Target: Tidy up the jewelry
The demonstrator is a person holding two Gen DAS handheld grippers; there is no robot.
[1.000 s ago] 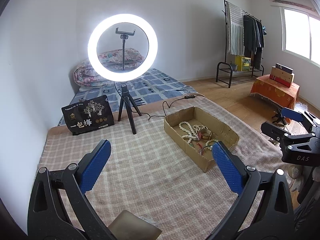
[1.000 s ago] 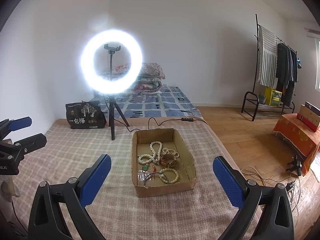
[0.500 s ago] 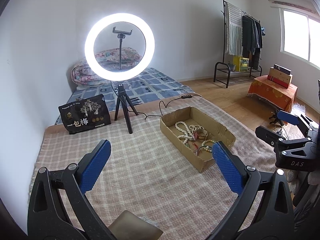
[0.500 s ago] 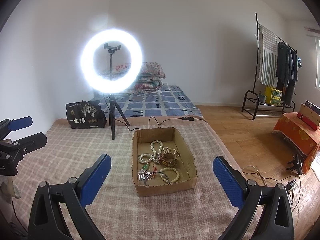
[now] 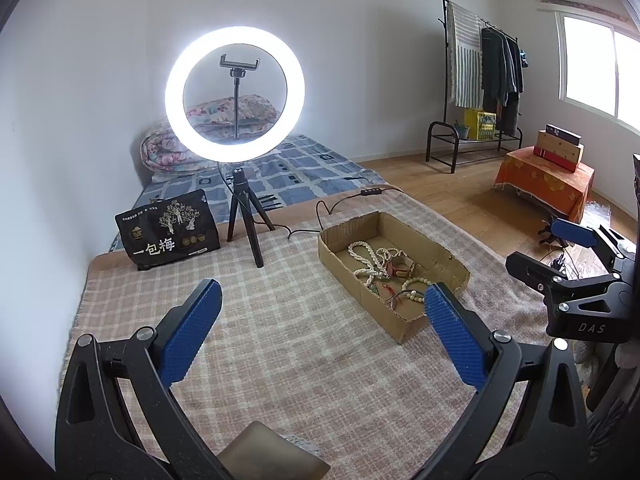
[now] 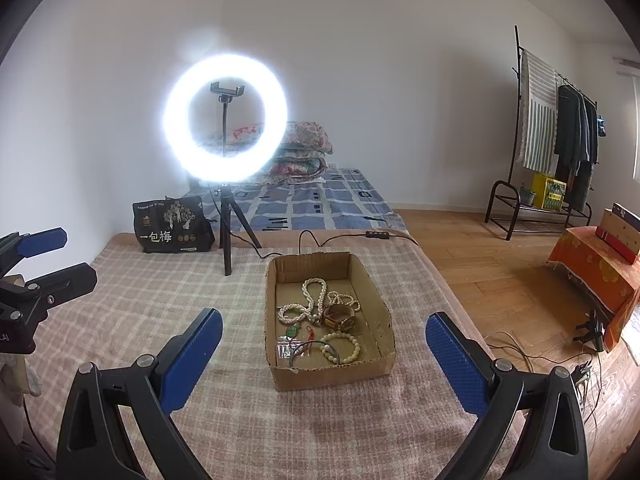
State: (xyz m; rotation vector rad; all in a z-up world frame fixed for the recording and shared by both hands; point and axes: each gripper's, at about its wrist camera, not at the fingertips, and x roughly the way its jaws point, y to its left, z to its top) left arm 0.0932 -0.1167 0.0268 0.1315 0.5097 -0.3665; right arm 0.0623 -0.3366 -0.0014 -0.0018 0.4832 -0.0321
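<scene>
A: How do the two tools stand?

B: The right gripper [image 6: 322,342] has its blue pads spread wide with nothing between them, held above the checked blanket [image 6: 160,308] and aimed at the cardboard box [image 6: 332,374]. The left gripper [image 5: 320,316] is spread just as wide and just as empty, off to the box's left.

A: And the jewelry?

B: All inside the box: a long white bead necklace [image 6: 310,300], a brown-strapped wristwatch [image 6: 340,317], a pale bead bracelet [image 6: 341,347], a green pendant [image 6: 293,331], and a thin dark bangle [image 6: 306,350] near the front wall. They lie loosely tangled, some touching.

A: Anything different from a second ago?

B: Little. In the left view the box and the ring light [image 5: 235,94] have slid slightly leftward and nearer, so that gripper has drifted a touch; the right view is nearly unchanged. No piece has moved.

A: Meaning?

B: I judge this as hovering. It fits pieces waiting to be sorted, or already gathered.
</scene>
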